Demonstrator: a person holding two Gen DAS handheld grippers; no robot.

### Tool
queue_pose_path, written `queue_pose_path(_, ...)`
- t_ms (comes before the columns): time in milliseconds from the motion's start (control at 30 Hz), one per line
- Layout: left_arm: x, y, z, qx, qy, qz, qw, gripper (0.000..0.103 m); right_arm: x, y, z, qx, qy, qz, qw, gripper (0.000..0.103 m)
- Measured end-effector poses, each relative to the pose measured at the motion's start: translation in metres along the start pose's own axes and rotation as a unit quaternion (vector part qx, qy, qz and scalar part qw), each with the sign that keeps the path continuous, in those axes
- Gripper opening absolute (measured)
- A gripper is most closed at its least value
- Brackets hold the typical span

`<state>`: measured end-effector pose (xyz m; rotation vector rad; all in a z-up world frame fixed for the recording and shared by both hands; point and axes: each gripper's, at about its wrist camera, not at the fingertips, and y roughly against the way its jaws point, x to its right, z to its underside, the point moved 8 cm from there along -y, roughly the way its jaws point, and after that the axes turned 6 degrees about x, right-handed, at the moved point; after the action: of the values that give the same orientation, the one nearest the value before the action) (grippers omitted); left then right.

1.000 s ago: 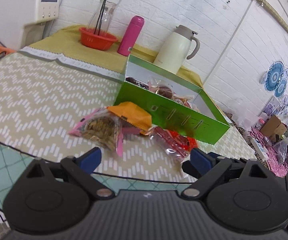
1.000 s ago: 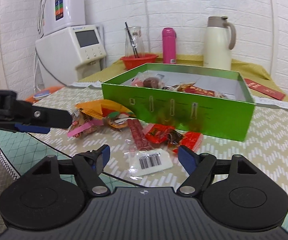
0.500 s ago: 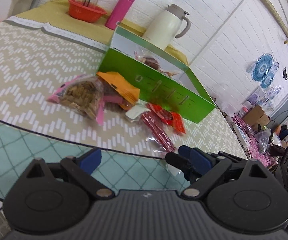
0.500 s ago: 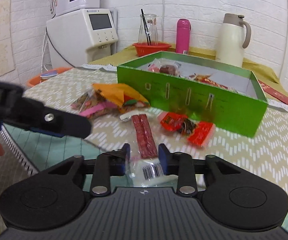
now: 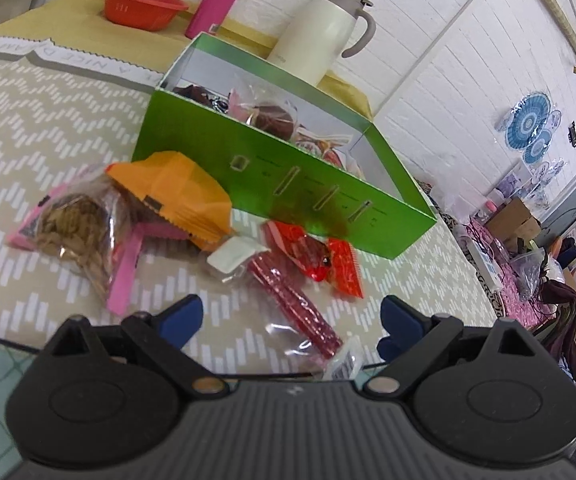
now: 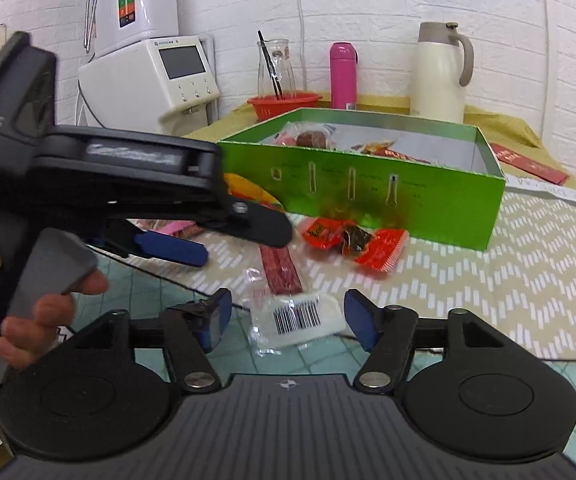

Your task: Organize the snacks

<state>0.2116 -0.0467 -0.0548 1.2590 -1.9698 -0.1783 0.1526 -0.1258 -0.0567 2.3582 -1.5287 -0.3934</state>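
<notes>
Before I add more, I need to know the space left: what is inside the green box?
The green box holds several wrapped snacks at its left end; its near wall hides the floor beneath them.

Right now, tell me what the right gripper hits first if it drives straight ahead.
Most likely the clear-wrapped sausage stick, whose barcode end lies between the open fingers of the right gripper. Beyond it sit red candy wrappers, then the green box.

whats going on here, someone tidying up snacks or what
A person with a handheld gripper in each hand is sorting snack packets into a green box, which already holds a few. The right gripper is open around the barcoded end of a long red snack stick, not gripping it. The left gripper hovers open nearby. An orange packet and others lie outside.
</notes>
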Motion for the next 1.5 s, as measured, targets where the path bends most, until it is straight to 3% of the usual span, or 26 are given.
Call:
queue_pose_path(133, 0.003, -0.013, -0.005, -0.003, 0.010, 0.001, 0.9999, 0.094, -0.002, -0.011, -0.003, -0.007, 0.003, -0.008, 1.000, 0.103)
queue_pose_path(433, 0.013, -0.022, -0.002, -0.001, -0.027, -0.009, 0.9996, 0.093, 0.003, -0.021, 0.000, -0.023, -0.002, 0.001, 1.000, 0.103)
queue_pose_path(467, 0.015, -0.022, -0.001, -0.005, -0.020, -0.002, 0.9998, 0.092, 0.003, -0.023, -0.001, -0.025, 0.001, 0.003, 1.000, 0.102)
queue_pose_path(500, 0.018, -0.024, 0.000, -0.009, -0.016, 0.005, 0.9998, 0.090, 0.002, -0.024, -0.001, -0.028, 0.005, 0.005, 1.000, 0.091)
queue_pose_path(533, 0.020, -0.026, 0.001, -0.010, -0.021, 0.006, 0.9997, 0.080, 0.002, -0.026, 0.000, -0.031, 0.007, 0.004, 0.999, 0.089)
queue_pose_path(567, 0.023, -0.029, 0.002, -0.013, -0.032, 0.005, 0.9994, 0.042, 0.001, -0.027, 0.000, -0.033, 0.007, 0.002, 0.999, 0.085)
queue_pose_path(600, 0.025, -0.031, 0.003, -0.017, -0.042, 0.001, 0.9990, 0.032, 0.002, -0.027, -0.001, -0.033, 0.006, 0.003, 0.999, 0.073)
queue_pose_path(633, 0.025, -0.031, 0.003, -0.015, -0.043, -0.003, 0.9989, 0.030, 0.004, -0.026, -0.001, -0.030, 0.005, 0.008, 1.000, 0.058)
queue_pose_path(667, 0.024, -0.031, 0.003, -0.018, -0.035, 0.003, 0.9992, 0.025, 0.005, -0.023, -0.001, -0.026, 0.000, 0.008, 1.000, 0.052)
queue_pose_path(800, 0.025, -0.022, 0.004, -0.016, -0.018, 0.021, 0.9995, 0.025, 0.005, -0.011, 0.001, -0.016, -0.024, -0.008, 1.000, 0.043)
queue_pose_path(1167, 0.058, 0.003, -0.031, 0.026, -0.055, 0.053, 0.9967, 0.025, 0.006, 0.016, -0.033, 0.047, -0.004, 0.005, 0.999, 0.043)
queue_pose_path(1500, 0.099, -0.030, -0.077, 0.034, -0.093, 0.094, 0.9906, 0.025, 0.045, 0.017, -0.072, 0.098, -0.016, 0.053, 0.994, 0.044)
